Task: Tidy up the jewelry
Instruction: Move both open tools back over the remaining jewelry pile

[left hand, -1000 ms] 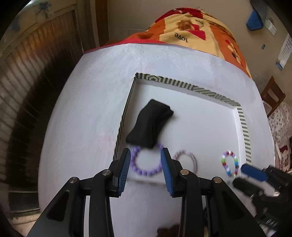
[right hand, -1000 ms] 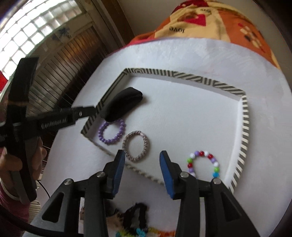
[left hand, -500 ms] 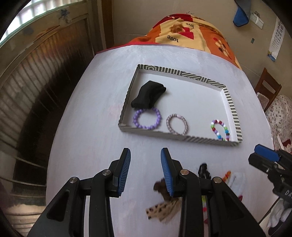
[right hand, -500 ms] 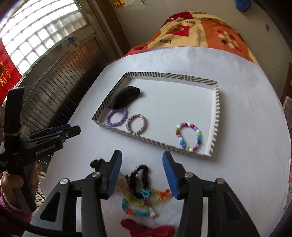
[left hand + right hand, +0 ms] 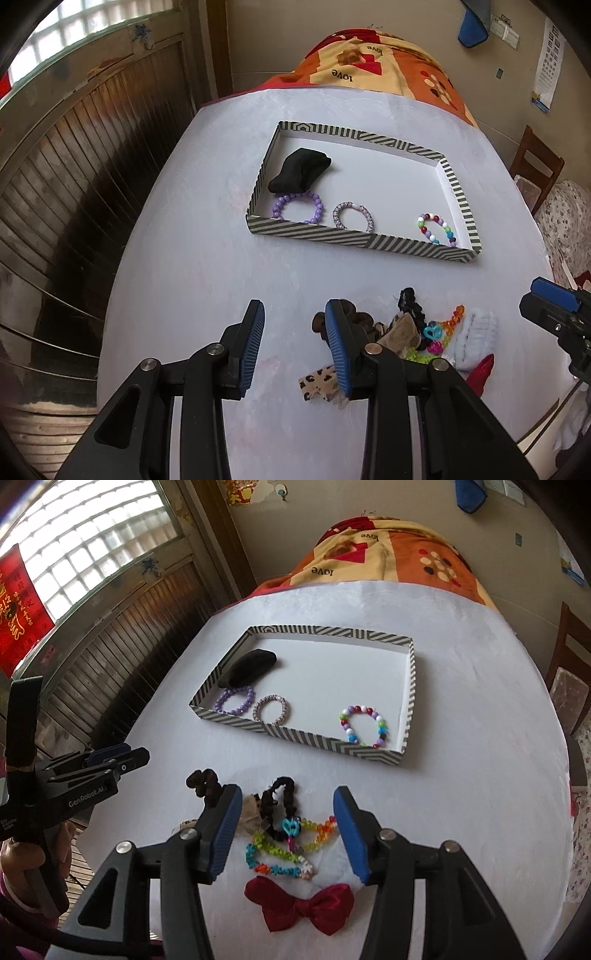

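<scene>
Rainbow bead chain [image 5: 291,843] sits tangled at twelve o'clock between my right gripper's [image 5: 284,834] just-widened, empty jaws; grabbing risks dragging the black scrunchie [image 5: 275,805] along. Left gripper [image 5: 295,349] half-open, empty.

Black-and-white striped tray [image 5: 303,735] (purple bracelet [image 5: 236,700])

Bracelets [image 5: 364,725] in tray [image 5: 410,686]

A lived-in home room. A white-covered table [image 5: 480,738] stands beside a dark wooden slatted door [image 5: 122,635] under a glass-block window [image 5: 85,535]. At the far end lies an orange, yellow and red patterned blanket [image 5: 388,546]; a red paper decoration [image 5: 18,602] hangs left, and a brown wooden chair [image 5: 535,166] stands right.
</scene>
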The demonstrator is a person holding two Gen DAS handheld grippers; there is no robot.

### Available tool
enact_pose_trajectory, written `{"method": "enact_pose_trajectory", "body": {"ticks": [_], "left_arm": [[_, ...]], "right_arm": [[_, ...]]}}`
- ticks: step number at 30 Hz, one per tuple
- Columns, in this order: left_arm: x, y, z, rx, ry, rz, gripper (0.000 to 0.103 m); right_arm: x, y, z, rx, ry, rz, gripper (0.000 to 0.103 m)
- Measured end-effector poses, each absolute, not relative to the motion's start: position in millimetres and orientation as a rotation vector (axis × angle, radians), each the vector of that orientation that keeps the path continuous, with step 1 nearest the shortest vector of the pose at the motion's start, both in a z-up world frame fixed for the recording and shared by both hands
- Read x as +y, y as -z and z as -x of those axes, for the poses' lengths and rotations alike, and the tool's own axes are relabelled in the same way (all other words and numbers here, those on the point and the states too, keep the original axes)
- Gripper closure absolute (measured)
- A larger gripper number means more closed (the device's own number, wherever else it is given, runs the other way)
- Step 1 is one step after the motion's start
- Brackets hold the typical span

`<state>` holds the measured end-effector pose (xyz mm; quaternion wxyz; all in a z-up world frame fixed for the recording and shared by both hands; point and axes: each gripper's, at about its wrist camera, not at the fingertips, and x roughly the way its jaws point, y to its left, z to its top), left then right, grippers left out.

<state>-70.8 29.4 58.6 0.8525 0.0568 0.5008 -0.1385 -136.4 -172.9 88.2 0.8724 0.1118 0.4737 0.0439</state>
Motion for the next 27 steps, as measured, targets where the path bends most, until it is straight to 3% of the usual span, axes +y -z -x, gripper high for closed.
{"method": "enact_pose_trajectory", "body": {"ticks": [27], "left_arm": [[44.6, -51.4, 81.7, 1.125, 0.330, -0.031, 0.077]], "right_arm": [[-184.4, -84.2, 158.6, 1.014, -0.064, -0.223, 0.046]]}}
